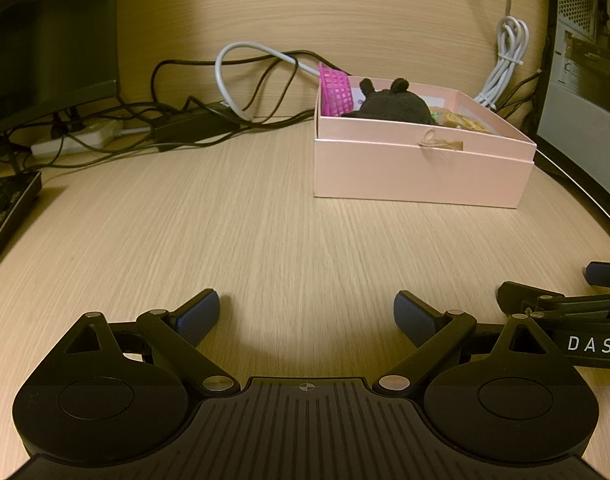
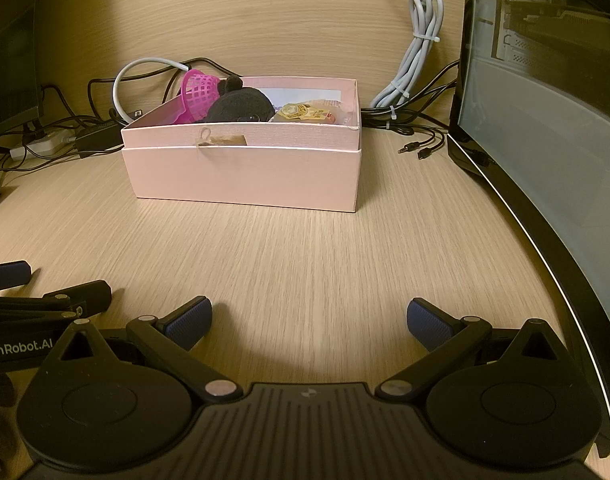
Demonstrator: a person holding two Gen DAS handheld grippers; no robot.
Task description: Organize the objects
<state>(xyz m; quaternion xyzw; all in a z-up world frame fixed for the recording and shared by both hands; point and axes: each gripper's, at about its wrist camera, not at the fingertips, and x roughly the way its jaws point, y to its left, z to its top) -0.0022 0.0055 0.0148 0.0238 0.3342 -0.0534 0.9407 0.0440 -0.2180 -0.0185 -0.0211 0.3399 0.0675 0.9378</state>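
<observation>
- Far left we've got a power strip (image 1: 75, 138) and a tangle of dark cables (image 1: 193, 120) along the back of the table (image 1: 265, 240), none of it in play.
- Our left tool (image 1: 305, 314) sits low over the near table, jaws spread wide, nothing between the blue pads (image 1: 199, 314).
- From there the pink box (image 1: 421, 168) lies ahead and off to the right, well apart, its long side running left to right across our path.
- Inside, left to right: a magenta basket (image 1: 337, 90) leaning at the left end, a black plush toy (image 1: 389, 104) in the middle, yellow snack packets (image 2: 305, 112) toward the right.
- Our right tool (image 2: 309, 320) is also wide open and empty, just beside the left one.
- For the right tool the box sits almost dead ahead, a touch left, so we judge the right arm has the straighter line in.
- No loose items show on the near table, so we'd say the sorting looks about done.
- Far right, a computer case (image 2: 545, 120) stands close by the box's right end; worth minding on any reach.
</observation>
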